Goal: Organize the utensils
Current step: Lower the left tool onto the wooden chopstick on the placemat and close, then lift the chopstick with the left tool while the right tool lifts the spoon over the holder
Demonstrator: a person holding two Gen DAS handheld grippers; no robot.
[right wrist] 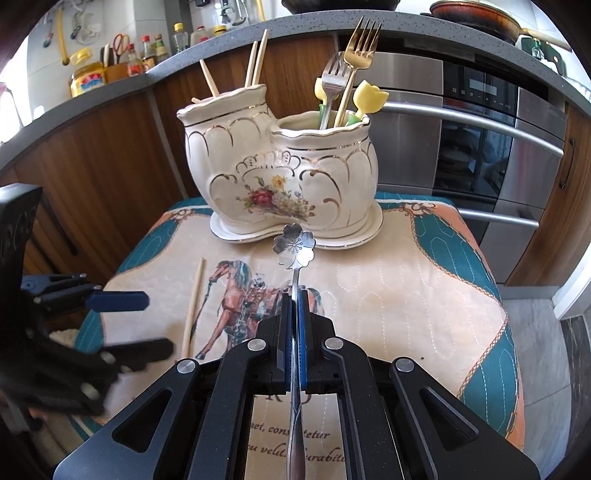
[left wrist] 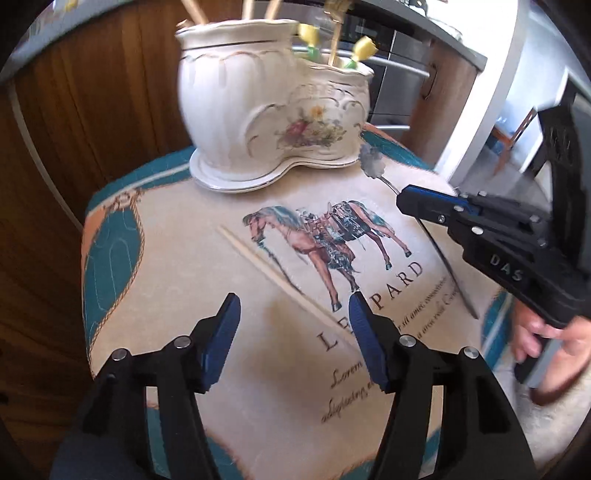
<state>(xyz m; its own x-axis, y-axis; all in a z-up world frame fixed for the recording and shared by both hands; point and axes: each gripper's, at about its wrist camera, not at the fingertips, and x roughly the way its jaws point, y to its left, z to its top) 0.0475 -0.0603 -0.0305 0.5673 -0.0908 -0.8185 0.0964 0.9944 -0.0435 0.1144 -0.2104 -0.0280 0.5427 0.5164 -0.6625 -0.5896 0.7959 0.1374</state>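
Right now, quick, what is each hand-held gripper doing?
Left hand-held gripper: open, holding nothing.
Right hand-held gripper: closed on the flower spoon.

In the left wrist view the holder [left wrist: 273,122] is blurred, and the tops of the chopsticks [left wrist: 247,8] in it are cut off by the frame's upper edge. The spoon [left wrist: 371,160] bowl is a grey smear. In the right wrist view the spoon handle runs off the bottom edge, and the left gripper [right wrist: 142,321] is blurred.
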